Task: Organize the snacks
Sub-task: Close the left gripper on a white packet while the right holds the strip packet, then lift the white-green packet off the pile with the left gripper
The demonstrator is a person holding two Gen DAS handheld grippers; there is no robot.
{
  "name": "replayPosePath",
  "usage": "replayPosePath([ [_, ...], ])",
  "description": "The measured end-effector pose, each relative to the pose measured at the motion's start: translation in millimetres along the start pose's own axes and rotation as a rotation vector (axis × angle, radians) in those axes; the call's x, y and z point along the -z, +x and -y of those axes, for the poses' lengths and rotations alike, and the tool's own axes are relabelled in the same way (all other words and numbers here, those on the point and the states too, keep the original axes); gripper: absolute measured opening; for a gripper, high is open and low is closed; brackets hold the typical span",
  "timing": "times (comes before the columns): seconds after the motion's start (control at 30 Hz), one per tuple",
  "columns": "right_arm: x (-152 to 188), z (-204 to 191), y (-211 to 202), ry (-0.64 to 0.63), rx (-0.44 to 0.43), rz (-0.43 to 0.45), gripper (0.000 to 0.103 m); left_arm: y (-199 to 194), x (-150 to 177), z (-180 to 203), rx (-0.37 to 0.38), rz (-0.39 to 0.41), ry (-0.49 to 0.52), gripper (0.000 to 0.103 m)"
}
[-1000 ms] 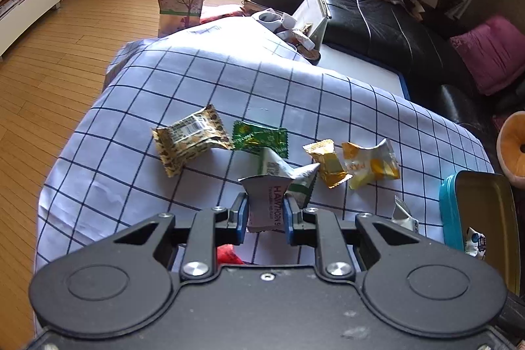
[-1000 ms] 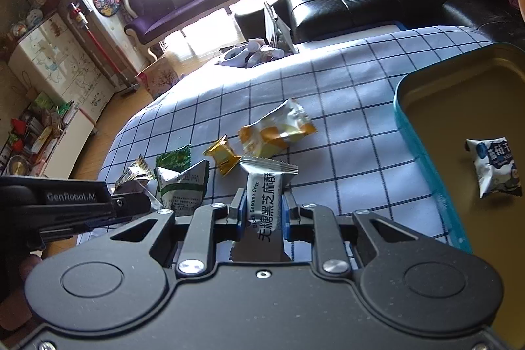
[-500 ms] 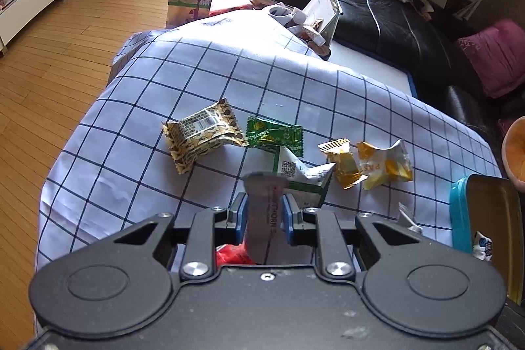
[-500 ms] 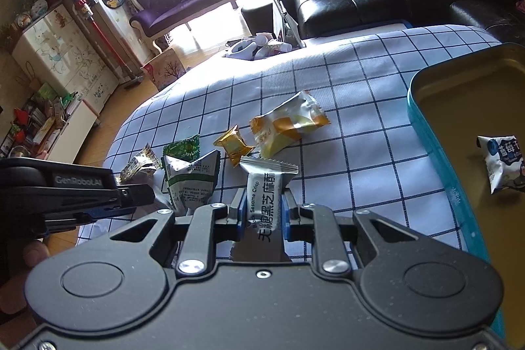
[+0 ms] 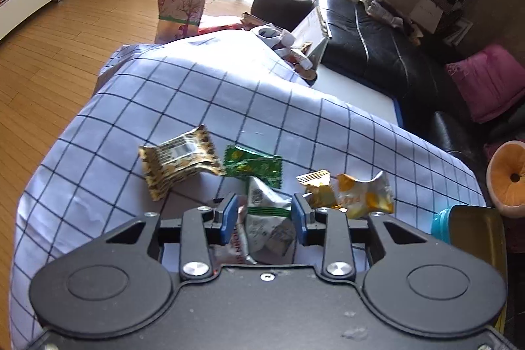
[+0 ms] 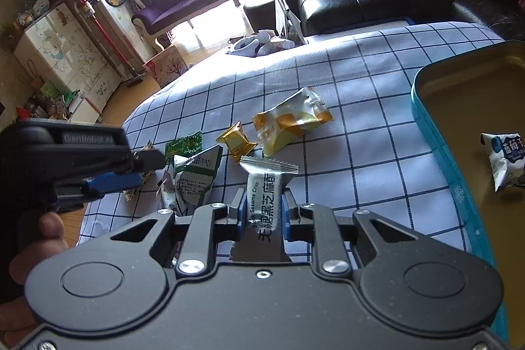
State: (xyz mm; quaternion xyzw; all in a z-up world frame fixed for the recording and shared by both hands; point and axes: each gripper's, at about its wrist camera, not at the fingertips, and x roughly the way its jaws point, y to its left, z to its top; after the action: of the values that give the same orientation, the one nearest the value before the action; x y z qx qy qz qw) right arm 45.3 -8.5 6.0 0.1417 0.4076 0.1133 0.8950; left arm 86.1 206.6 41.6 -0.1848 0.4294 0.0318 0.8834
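Observation:
My left gripper (image 5: 264, 212) is open above the checked cloth (image 5: 203, 107). A white hawthorn packet (image 5: 234, 243) lies loose under its left finger, beside a white-green packet (image 5: 269, 212). A brown packet (image 5: 178, 161), a green packet (image 5: 254, 164), a gold packet (image 5: 316, 191) and an orange-white packet (image 5: 364, 194) lie beyond. My right gripper (image 6: 262, 212) is shut on a white sesame crisp packet (image 6: 265, 195), left of the teal tin (image 6: 436, 133), which holds a blueberry packet (image 6: 505, 159). The left gripper (image 6: 131, 169) shows in the right wrist view.
The cloth's left edge drops to a wood floor (image 5: 49, 54). A paper bag (image 5: 180, 9) and small clutter (image 5: 288, 45) sit past the far end. A black sofa (image 5: 377, 54) runs along the right. An orange cushion (image 5: 507, 177) sits behind the tin.
My left gripper has opened and let go of the hawthorn packet, which now lies under it. The right gripper keeps its hold and has shifted slightly.

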Motion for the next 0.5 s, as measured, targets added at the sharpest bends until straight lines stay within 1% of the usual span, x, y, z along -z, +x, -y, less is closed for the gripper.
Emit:
replayPosePath([
  [0.1, 0.0, 4.2, -1.4, 0.004, 0.007, 0.001, 0.029, 7.2, 2.2, 8.6, 0.011, -0.012, 0.021, 0.034],
  [0.23, 0.4, 11.5, -3.9, 0.017, 0.013, -0.001, 0.029, 23.0, 6.7, 22.3, 0.000, -0.027, 0.065, 0.036],
  [0.27, 0.4, 12.8, -5.0, 0.020, 0.012, 0.000, 0.029, 27.2, 7.5, 24.7, -0.010, -0.032, 0.073, 0.038],
  [0.37, 0.7, 15.7, -7.5, 0.023, 0.008, 0.001, 0.029, 37.7, 9.3, 30.3, -0.075, -0.024, 0.090, 0.039],
  [0.5, 1.7, 18.9, -8.2, 0.020, 0.003, -0.006, 0.029, 49.0, 6.9, 31.6, -0.098, -0.032, 0.084, 0.044],
])
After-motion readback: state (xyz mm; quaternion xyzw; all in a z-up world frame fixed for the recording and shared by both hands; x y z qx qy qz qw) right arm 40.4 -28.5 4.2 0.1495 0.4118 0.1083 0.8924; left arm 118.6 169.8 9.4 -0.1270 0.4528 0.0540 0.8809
